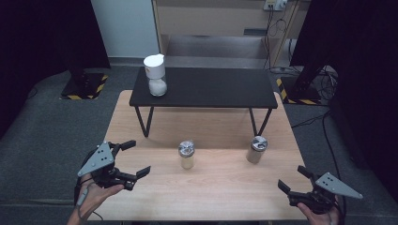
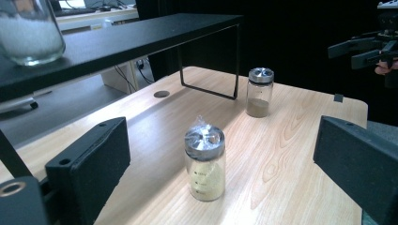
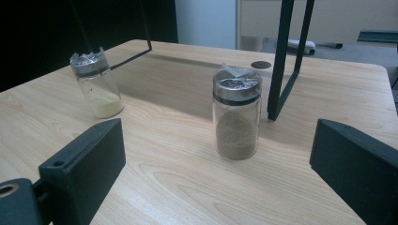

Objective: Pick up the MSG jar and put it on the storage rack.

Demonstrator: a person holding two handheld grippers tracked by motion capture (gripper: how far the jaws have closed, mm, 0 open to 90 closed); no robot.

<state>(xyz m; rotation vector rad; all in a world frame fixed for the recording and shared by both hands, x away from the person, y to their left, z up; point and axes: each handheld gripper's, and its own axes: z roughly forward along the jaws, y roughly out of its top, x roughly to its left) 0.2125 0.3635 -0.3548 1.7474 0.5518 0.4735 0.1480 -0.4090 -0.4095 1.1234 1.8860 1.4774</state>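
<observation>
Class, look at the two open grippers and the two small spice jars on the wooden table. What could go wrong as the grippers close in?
The jar with yellow powder and the jar with brown powder are tall and narrow, so a jaw nudging one off-centre might tip it. Their crinkled film-covered lids may slip if gripped there. The black shelf and its legs stand close behind and could catch a gripper.

The table (image 1: 220, 187) is pale wood with a visible grain. On it stands a black shelf (image 1: 211, 89) bearing a jar (image 1: 156, 75) of white grains with a white lid. One small jar (image 1: 187, 155) holds yellow powder, the other jar (image 1: 256, 150) brown powder; both have silver caps. The floor (image 1: 42, 131) is dark grey.
</observation>
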